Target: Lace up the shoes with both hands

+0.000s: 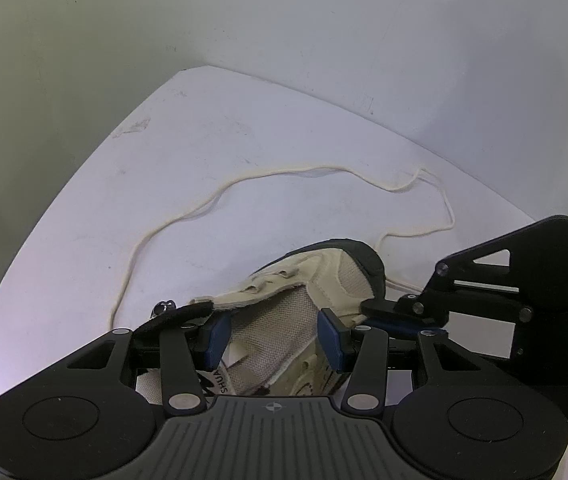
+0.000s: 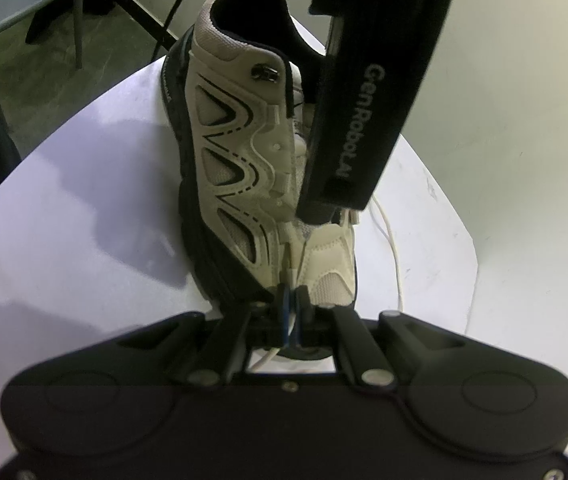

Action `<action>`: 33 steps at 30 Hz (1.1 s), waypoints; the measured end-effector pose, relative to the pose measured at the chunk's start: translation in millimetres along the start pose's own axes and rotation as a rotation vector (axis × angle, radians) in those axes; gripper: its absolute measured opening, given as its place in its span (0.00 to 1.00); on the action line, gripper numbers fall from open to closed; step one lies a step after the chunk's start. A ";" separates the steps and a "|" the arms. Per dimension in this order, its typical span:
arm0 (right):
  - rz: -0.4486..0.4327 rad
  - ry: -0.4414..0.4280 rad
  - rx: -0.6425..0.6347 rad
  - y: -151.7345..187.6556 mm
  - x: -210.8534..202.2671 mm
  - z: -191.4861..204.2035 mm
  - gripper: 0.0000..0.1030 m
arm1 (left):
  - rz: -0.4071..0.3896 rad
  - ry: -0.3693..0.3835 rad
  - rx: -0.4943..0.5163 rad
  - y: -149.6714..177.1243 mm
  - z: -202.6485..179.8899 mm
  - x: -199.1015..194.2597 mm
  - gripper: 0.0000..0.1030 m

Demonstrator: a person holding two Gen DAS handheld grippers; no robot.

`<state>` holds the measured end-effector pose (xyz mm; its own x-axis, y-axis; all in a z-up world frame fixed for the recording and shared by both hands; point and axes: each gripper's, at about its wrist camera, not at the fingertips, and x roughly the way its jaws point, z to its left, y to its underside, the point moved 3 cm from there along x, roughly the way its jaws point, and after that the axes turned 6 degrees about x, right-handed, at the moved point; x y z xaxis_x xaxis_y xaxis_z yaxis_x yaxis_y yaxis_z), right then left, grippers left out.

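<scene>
Our left tool (image 1: pixel 275 338) stands wide astride the shoe (image 1: pixel 304 304); our right tool (image 2: pixel 291 312), at the toe, pinches the lace (image 2: pixel 271 356). We keep it taut, feeding straight through the nearest eyelet.

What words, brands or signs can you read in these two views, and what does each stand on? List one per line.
"GenRobot.AI": white letters on the black body of the left hand-held gripper, seen from the right wrist view.
"SHUA": black letters, cut off, on the shoe tongue label; the rest is hidden.
Crosshair sign, no words: left gripper's grey ridged plate.
</scene>
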<state>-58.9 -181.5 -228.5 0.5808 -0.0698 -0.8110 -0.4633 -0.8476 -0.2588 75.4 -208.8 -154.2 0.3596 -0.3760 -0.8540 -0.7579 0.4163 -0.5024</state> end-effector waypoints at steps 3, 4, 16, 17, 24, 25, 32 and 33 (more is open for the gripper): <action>0.003 0.000 -0.004 0.4 7.7 0.5 0.01 | 0.004 0.005 0.007 0.3 -0.7 1.7 0.42; 0.004 0.001 -0.004 -0.3 11.3 1.5 0.01 | 0.004 0.004 0.014 0.5 -1.3 2.1 0.42; 0.004 0.002 -0.036 -14.7 69.5 19.2 0.01 | 0.004 0.013 0.024 0.9 -0.5 3.2 0.42; 0.001 0.003 -0.039 -16.3 74.8 20.8 0.01 | 0.004 0.015 0.022 1.1 -0.4 3.1 0.42; -0.021 0.007 -0.064 -27.2 110.9 32.0 0.01 | 0.001 0.032 0.019 2.2 2.4 1.7 0.42; -0.022 0.008 -0.065 -27.4 116.7 33.5 0.01 | 0.000 0.033 0.017 2.0 3.0 1.4 0.42; -0.141 -0.086 0.127 -8.4 151.9 19.0 0.15 | -0.012 0.074 -0.010 2.3 6.4 -0.2 0.42; -0.185 -0.120 0.182 -2.1 157.7 13.6 0.15 | -0.015 0.077 -0.015 2.5 6.9 -0.4 0.42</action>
<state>24.5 -183.6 -363.0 0.5884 0.1489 -0.7947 -0.4758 -0.7309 -0.4892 77.2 -201.9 -156.1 0.3284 -0.4447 -0.8333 -0.7611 0.3980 -0.5123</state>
